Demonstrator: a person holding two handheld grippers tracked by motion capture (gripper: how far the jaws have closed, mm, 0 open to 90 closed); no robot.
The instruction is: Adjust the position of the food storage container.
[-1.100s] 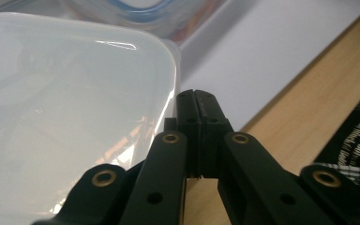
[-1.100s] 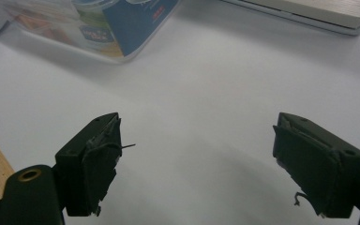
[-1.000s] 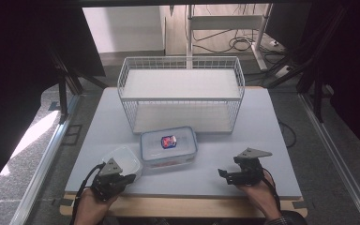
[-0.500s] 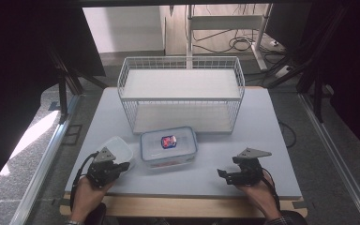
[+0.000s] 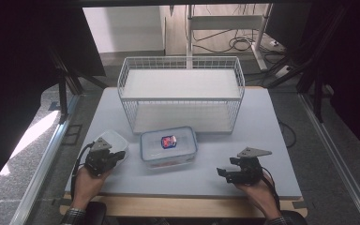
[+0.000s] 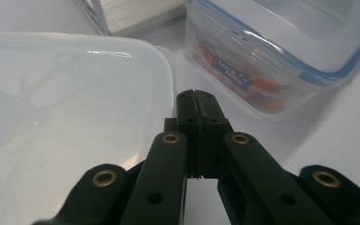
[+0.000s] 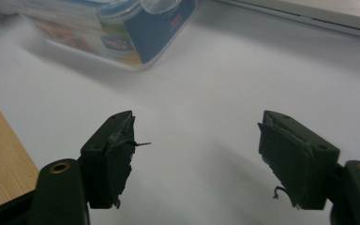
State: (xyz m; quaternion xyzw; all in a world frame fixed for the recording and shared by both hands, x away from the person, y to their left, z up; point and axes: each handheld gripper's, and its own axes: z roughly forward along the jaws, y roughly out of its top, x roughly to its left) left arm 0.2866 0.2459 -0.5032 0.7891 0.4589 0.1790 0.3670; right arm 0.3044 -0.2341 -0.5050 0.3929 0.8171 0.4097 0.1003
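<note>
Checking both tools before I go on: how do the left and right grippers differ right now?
The left gripper has its jaws pressed shut, while the right gripper stands wide open. The left gripper sits at the edge of the translucent lid, beside the clear container; the right gripper has only bare table between its jaws. Both are hand-held, low near the table's front edge.

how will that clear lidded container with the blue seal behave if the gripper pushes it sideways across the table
The container sits low and wide on a flat base, so it would probably slide, not tip. The white table looks smooth, so it may skid easily. Its walls look like rigid clear plastic, likely stiff, and it holds a small packet, so probably light for its size.
</note>
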